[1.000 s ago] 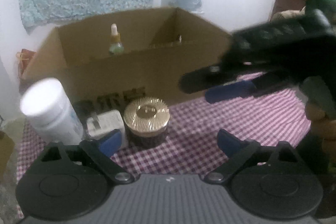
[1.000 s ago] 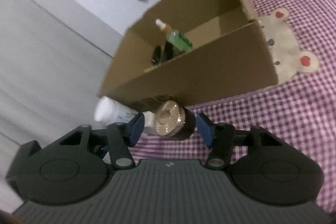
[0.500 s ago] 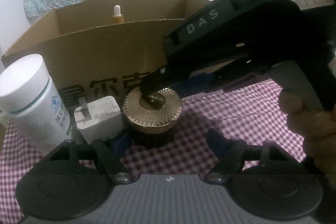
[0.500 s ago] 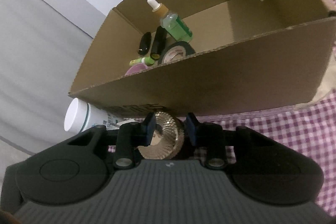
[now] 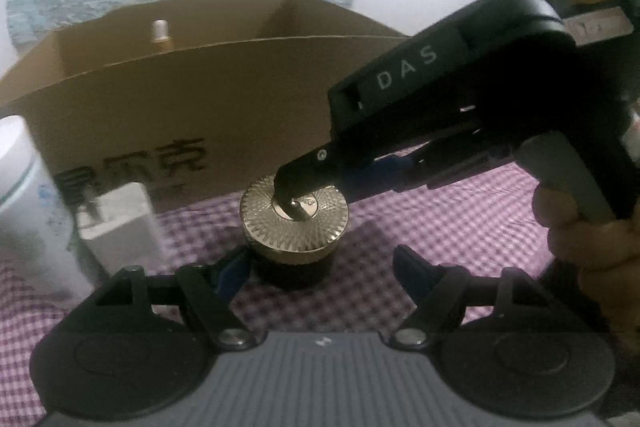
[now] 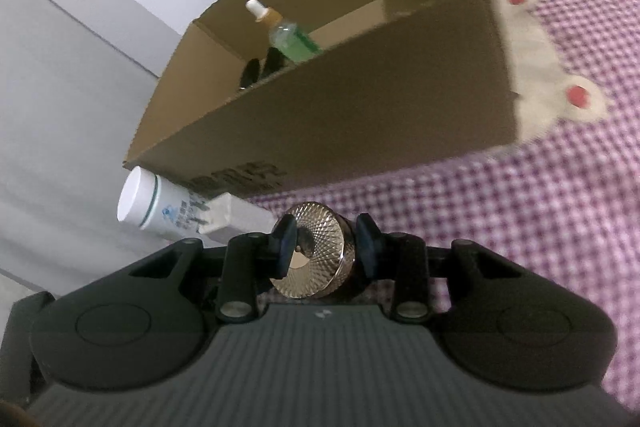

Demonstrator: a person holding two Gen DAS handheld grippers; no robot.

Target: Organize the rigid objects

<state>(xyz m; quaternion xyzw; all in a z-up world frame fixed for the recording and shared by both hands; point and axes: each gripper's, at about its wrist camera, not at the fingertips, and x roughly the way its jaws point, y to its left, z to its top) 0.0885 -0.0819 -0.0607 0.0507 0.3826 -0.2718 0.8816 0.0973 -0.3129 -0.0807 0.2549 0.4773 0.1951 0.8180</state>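
Note:
A dark jar with a gold ridged lid (image 5: 294, 223) is in front of the cardboard box (image 5: 192, 99). My right gripper (image 6: 326, 241) is shut on the jar (image 6: 316, 259), its blue pads on either side of the lid; in the left wrist view it reaches in from the right (image 5: 304, 195). My left gripper (image 5: 320, 263) is open and empty, its left pad close beside the jar's base. A white bottle (image 6: 150, 203) and a white charger plug (image 5: 116, 223) stand left of the jar.
The open box (image 6: 360, 99) holds a green dropper bottle (image 6: 288, 39) and dark items (image 6: 256, 71). The surface is a purple checked cloth (image 6: 540, 227) with a bear patch (image 6: 560, 83). A grey wall is on the left.
My right gripper closed on the gold-lidded jar and has tilted with it. The left gripper moved in closer to the jar and stayed open.

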